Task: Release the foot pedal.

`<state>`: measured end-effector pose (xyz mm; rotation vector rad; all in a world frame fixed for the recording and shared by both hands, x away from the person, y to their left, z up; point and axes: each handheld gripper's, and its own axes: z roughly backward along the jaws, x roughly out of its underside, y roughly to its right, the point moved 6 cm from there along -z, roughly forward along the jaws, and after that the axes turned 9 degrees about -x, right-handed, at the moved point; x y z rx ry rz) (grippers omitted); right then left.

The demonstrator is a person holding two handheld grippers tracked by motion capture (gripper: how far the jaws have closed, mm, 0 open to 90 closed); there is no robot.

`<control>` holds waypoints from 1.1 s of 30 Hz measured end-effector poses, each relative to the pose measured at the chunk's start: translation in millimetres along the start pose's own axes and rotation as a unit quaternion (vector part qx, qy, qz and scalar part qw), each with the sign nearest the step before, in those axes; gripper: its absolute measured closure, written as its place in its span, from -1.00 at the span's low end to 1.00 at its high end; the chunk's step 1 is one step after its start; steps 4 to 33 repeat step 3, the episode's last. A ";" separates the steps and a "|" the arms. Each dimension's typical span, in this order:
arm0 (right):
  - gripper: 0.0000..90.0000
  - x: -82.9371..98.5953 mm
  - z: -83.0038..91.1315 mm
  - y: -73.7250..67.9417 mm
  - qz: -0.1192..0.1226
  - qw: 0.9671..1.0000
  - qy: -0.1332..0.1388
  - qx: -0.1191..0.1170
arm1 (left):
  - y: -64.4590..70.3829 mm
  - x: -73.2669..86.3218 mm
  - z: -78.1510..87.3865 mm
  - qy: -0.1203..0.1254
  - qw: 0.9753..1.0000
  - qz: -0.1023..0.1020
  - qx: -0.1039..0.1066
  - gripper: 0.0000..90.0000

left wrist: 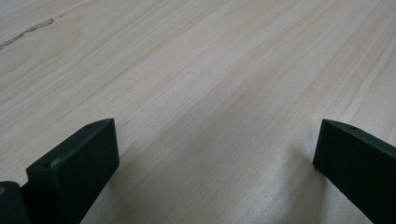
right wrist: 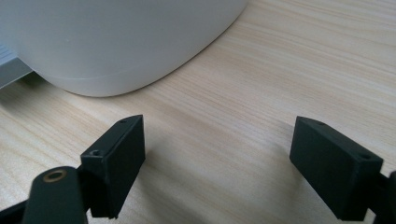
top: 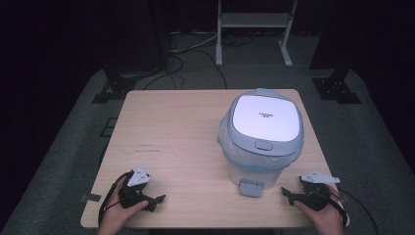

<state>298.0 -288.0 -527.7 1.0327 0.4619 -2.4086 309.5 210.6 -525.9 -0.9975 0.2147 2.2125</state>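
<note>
Bin (top: 262, 142): white body, grey-rimmed lid w/ white centre panel and small dark print; lid shut, clear liner bunched under the rim, grey pedal (top: 251, 188) at the front base. Stands upright on the right half of your surface (top: 171, 137).
Left gripper (top: 157, 199): rests near the front-left edge, fingers (left wrist: 74, 168) wide apart, nothing between them.
Right gripper (top: 288, 195): front-right, just beside the bin base, fingers (right wrist: 114, 158) wide apart, holding nothing.

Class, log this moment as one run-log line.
left gripper: open, empty | right gripper: open, near bin | bin: lid closed | table
</note>
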 end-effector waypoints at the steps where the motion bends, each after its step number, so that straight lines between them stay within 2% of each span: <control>1: -0.64 0.1 -0.1 0.3 0.000 1.000 -0.001 0.002 | -0.1 0.0 0.0 0.000 1.000 0.000 -0.001 -1.00; 33: -0.66 0.1 -0.1 0.6 -0.003 1.000 -0.001 0.003 | -0.1 -0.1 -0.1 0.000 1.000 0.001 -0.001 -1.00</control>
